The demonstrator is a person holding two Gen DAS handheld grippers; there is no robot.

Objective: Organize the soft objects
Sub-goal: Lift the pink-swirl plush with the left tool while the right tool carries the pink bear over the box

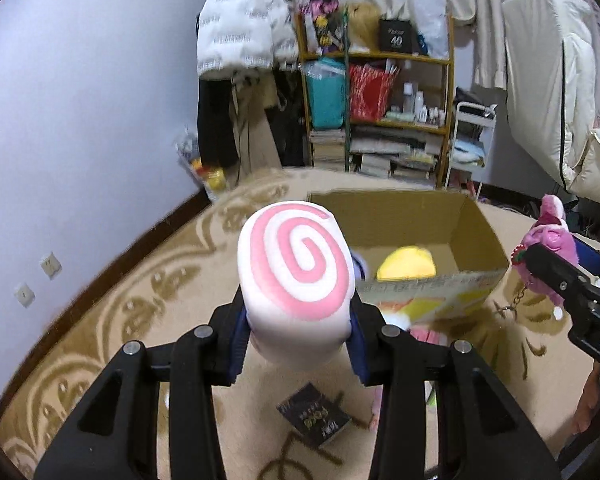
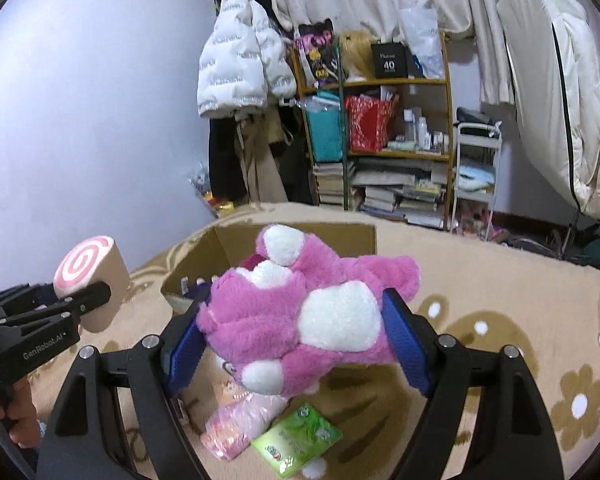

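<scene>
My left gripper [image 1: 298, 344] is shut on a white plush roll with a pink spiral [image 1: 296, 268], held above the carpet just left of an open cardboard box [image 1: 476, 236]. A yellow plush [image 1: 406, 264] lies inside the box. My right gripper [image 2: 296, 340] is shut on a pink and white plush bear [image 2: 300, 312], held above the carpet to the right of the box [image 2: 228, 248]. The spiral roll [image 2: 90, 276] and left gripper [image 2: 56, 312] show at the left of the right wrist view. The bear [image 1: 548, 248] shows at the right edge of the left wrist view.
A dark book [image 1: 316, 420] lies on the beige patterned carpet [image 1: 140, 320] under the left gripper. A pink packet [image 2: 240, 424] and a green packet [image 2: 296, 440] lie under the right gripper. A crowded shelf [image 1: 380, 112], hanging coats [image 1: 236, 32] and a white cart [image 1: 470, 140] stand behind.
</scene>
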